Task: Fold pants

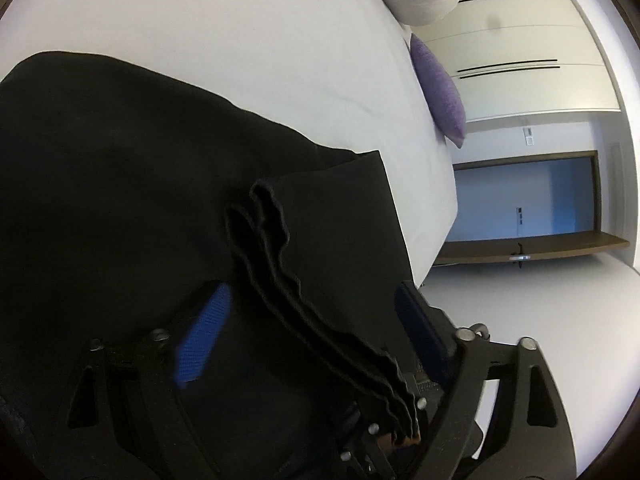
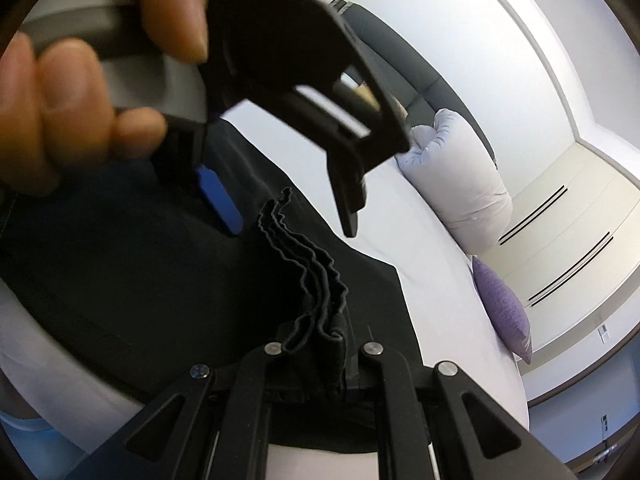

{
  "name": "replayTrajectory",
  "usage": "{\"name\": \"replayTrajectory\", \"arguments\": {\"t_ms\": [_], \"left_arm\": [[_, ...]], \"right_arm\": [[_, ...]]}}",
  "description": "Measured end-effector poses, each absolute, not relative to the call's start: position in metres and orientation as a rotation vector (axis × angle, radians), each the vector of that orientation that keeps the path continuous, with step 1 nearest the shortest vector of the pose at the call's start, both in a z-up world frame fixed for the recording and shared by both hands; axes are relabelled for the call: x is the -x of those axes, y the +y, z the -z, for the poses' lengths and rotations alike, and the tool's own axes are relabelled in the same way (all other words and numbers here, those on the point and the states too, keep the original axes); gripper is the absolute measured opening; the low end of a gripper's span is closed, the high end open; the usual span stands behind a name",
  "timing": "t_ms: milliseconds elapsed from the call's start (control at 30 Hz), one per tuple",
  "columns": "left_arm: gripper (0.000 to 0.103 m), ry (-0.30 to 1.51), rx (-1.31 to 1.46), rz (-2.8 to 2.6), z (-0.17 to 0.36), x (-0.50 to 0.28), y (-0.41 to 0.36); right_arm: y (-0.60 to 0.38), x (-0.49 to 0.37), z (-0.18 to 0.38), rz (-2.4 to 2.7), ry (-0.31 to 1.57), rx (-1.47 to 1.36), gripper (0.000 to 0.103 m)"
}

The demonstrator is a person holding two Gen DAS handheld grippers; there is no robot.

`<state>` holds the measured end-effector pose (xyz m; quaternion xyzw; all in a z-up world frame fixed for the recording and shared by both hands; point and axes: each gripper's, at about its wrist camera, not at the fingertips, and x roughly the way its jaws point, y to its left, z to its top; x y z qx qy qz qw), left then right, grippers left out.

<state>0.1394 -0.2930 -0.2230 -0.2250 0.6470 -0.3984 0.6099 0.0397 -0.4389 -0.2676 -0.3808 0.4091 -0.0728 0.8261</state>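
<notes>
Holding the pants (image 1: 120, 168) on the bed (image 1: 224, 32), you have both tools at the same bunched edge. That edge shows as a stack of several wavy black layers (image 2: 308, 268), so the garment already looks doubled at least once; judged from this, the fold is partway, not finished.

Right tool (image 2: 326, 360): clenched on the stacked layers, which run straight into it in the right wrist view. Left tool (image 1: 312, 312): fingers spread, blue pads (image 1: 204, 336) well apart, with the layered edge passing between them; released, not gripping. The right wrist view confirms this, your hand (image 2: 68, 92) around its handle just above the cloth.

Most of the pants lie flat and dark across the sheet, near the bed's edge. Pillow (image 2: 460, 192) and purple cushion (image 2: 504, 308) sit well apart from the work.

Left to do, by my reading: close your left tool on the edge, carry the fold over, lay it flat. Leg ends hidden, so exact fold count cannot be told.
</notes>
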Motion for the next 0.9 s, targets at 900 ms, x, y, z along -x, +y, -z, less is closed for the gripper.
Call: {"name": "replayTrajectory", "arguments": {"t_ms": [900], "left_arm": [[0.007, 1.337, 0.128, 0.909, 0.198, -0.136, -0.235]], "right_arm": [[-0.320, -0.030, 0.279, -0.156, 0.871, 0.957, 0.010]]}}
